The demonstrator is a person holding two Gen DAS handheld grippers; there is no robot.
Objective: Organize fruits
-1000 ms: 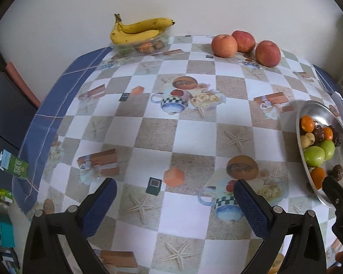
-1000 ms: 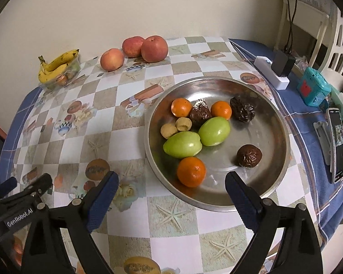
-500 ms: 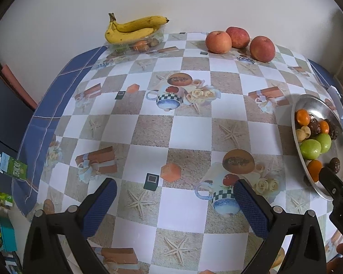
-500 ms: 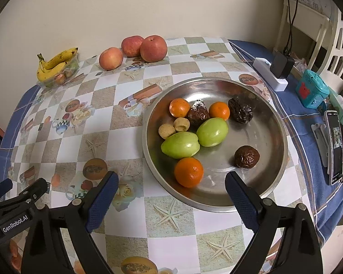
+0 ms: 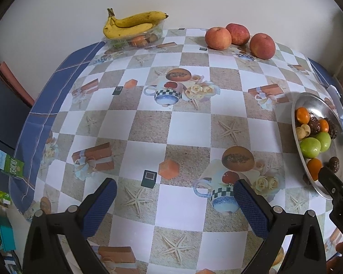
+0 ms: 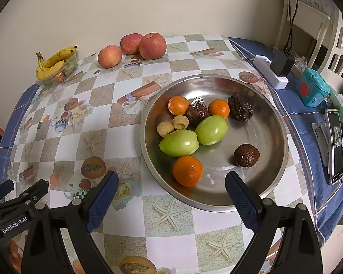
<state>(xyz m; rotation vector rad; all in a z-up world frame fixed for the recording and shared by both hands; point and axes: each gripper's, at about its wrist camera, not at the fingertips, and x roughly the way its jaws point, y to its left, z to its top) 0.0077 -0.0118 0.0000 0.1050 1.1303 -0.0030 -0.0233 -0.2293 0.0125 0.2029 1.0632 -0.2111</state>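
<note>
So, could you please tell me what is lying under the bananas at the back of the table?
The bananas rest on a clear tub holding small orange and brown fruit; what lies deeper is hidden.

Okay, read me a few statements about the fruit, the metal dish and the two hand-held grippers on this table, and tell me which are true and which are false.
1. Three oranges lie in the metal dish. True; the nearest orange sits by the front rim.
2. The apples are in the dish. False; all three sit on the tablecloth near the wall.
3. The bananas rest on a clear plastic container. True.
4. The right hand-held gripper holds a green fruit. False; it is open and empty, and both green fruits lie in the dish.
5. The left hand-held gripper is open over bare tablecloth. True.
</note>
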